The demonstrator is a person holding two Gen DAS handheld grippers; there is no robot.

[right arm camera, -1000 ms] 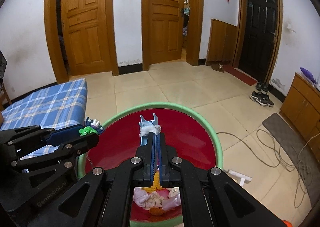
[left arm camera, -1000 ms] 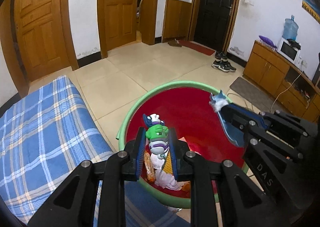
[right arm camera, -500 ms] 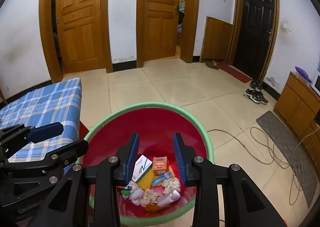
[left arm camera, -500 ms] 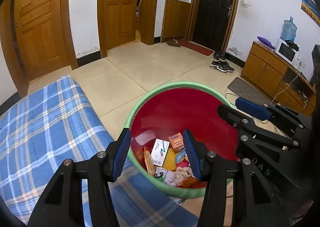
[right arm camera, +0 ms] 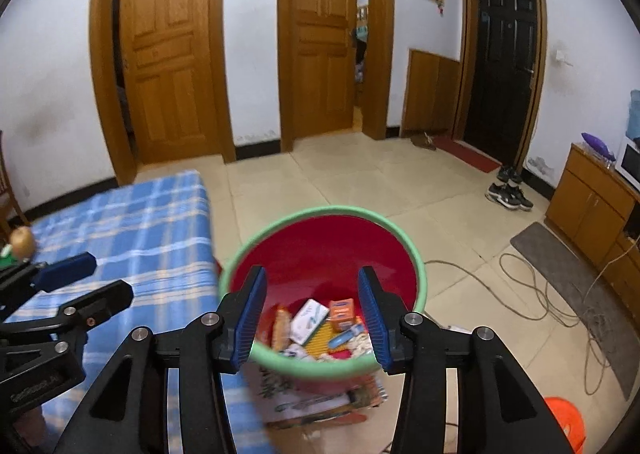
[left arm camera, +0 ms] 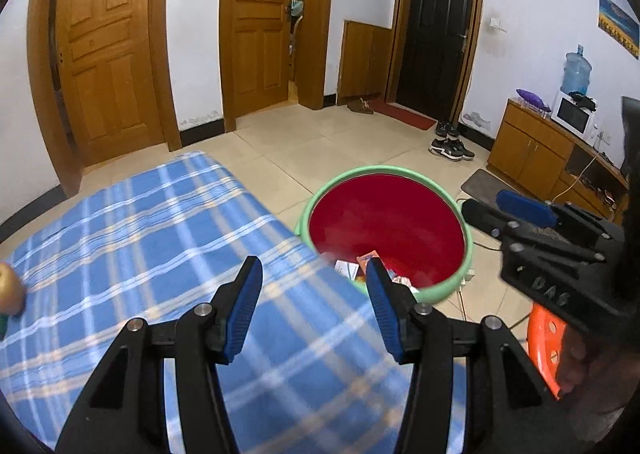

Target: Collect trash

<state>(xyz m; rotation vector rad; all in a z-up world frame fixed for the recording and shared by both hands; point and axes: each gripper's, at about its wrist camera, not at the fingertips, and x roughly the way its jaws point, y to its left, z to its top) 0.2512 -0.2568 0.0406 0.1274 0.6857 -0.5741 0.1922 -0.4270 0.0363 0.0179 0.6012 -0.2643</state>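
A red basin with a green rim (left arm camera: 466, 250) (right arm camera: 420, 274) stands on the floor beside the table. It holds trash: a white packet (right arm camera: 308, 316), an orange box (right arm camera: 341, 310), tissues and wrappers. My left gripper (left arm camera: 314, 310) is open and empty, above the blue plaid tablecloth (left arm camera: 132, 238) near its edge by the basin. My right gripper (right arm camera: 312, 318) is open and empty, above the basin's near side. Each gripper shows in the other's view, the right (left arm camera: 524, 210) and the left (right arm camera: 64, 268). A brownish round object (right arm camera: 22, 242) (left arm camera: 8, 288) lies at the table's far left.
An orange plastic stool (left arm camera: 546, 346) (right arm camera: 564, 424) stands right of the basin. Cables (right arm camera: 532, 294) trail over the tiled floor by a grey mat (right arm camera: 560, 258). A wooden cabinet (left arm camera: 532, 150) lines the right wall. Printed packaging (right arm camera: 316, 398) lies under the basin.
Both grippers opened and dropped their loads, the green toy and the tissue piece, into the basin. Both then pulled back and left, the left one over the tablecloth.
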